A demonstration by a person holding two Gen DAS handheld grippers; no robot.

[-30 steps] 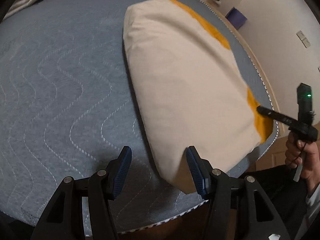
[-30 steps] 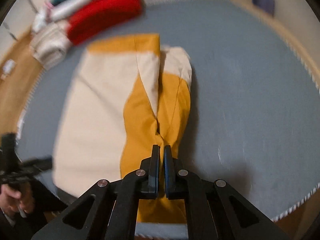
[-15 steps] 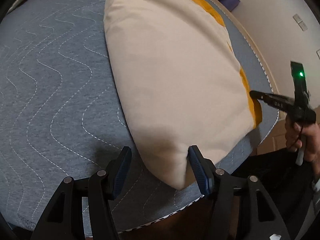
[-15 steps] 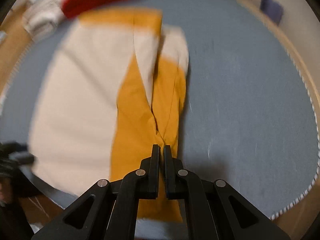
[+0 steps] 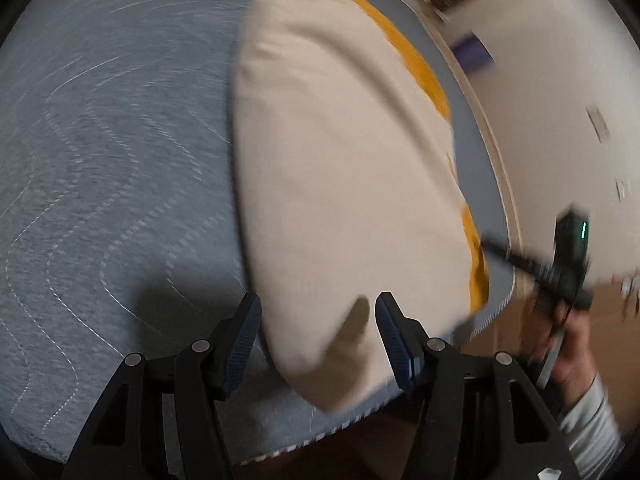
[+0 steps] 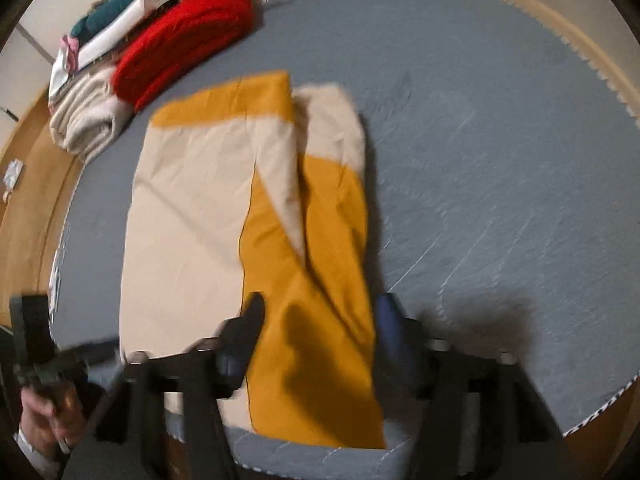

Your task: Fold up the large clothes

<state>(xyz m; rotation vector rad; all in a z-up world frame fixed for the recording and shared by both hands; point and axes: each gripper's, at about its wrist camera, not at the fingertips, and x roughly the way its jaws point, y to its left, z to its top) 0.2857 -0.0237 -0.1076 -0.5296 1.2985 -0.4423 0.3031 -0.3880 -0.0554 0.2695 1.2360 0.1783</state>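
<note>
A large cream and mustard-yellow garment point(image 6: 224, 216) lies folded on the grey quilted mat point(image 6: 500, 184). In the left wrist view the garment point(image 5: 344, 168) shows mostly cream, with a yellow strip along its right edge. My left gripper point(image 5: 318, 336) is open, its jaws on either side of the near cream corner, not gripping it. My right gripper point(image 6: 320, 332) is open above the near yellow end of the garment, which lies flat between its fingers. The right gripper also appears at the right of the left wrist view point(image 5: 500, 250).
A stack of folded clothes, with a red knit point(image 6: 184, 40) on top, sits at the mat's far left. The mat's stitched edge point(image 6: 592, 416) runs close in front of me. A wall with sockets point(image 5: 596, 120) stands beyond the right edge.
My right gripper has opened and let go of the yellow end, which now lies flat. My left gripper has shifted so the cream corner sits between its open jaws.
</note>
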